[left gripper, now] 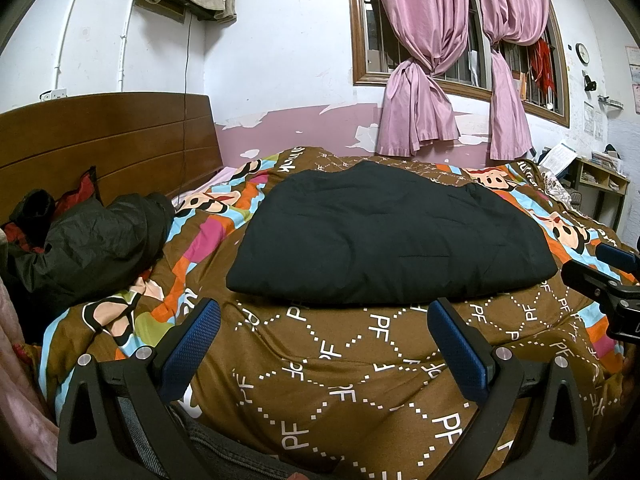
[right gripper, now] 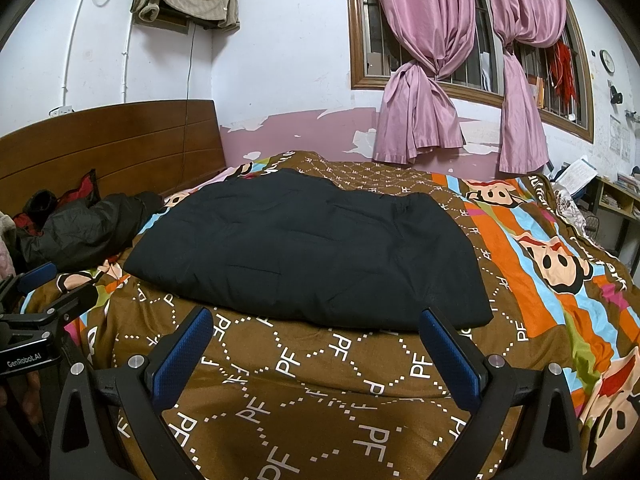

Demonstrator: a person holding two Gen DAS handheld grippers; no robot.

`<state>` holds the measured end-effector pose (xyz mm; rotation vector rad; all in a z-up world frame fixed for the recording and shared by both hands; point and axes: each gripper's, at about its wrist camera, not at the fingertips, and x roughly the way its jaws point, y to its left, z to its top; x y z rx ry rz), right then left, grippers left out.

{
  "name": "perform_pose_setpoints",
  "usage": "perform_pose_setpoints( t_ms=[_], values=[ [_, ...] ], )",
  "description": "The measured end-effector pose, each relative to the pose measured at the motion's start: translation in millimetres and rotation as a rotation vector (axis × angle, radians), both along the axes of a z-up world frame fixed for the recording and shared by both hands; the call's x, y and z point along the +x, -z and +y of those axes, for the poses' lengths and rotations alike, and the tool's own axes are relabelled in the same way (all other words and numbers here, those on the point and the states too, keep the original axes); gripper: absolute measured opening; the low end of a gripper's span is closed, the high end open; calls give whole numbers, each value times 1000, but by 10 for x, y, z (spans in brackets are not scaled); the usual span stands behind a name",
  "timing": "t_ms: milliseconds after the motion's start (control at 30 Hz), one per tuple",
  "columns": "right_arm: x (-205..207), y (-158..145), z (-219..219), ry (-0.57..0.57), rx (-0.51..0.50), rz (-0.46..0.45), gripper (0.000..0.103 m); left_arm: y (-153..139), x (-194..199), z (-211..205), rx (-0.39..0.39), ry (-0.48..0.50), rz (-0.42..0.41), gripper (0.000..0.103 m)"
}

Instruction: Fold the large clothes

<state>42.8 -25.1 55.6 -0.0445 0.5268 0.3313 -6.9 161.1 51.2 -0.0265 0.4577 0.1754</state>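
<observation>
The black padded garment [left gripper: 384, 236] lay flat on the bed, on the patterned quilt [left gripper: 360, 360], already folded into a thick, tidy slab with its near edge running roughly from nine to three o'clock just ahead of both tools. The left tool [left gripper: 324, 344] hung over the quilt short of that edge, its blue pads spread wide and gripping nothing; the right tool [right gripper: 316, 354] did the same, jaws wide apart and empty, a little toward the garment's three o'clock corner. To my eye this piece looked close to done, so the step in hand seemed a pause between folds or between garments. A second dark jacket [left gripper: 92, 244] lay crumpled at about ten o'clock, near the wooden headboard [left gripper: 108, 140]. The next move, I judged, called either for pinching the near edge to fold once more, or for reaching left to that jacket and spreading it flat.
</observation>
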Motion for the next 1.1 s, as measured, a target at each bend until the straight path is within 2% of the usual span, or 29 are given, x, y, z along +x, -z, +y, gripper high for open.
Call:
perform_pose_setpoints(
  t_ms=[1100],
  values=[
    [-2,-5,10,0,0,2,103,0,-8,7,-9,1,-6,101]
  ],
)
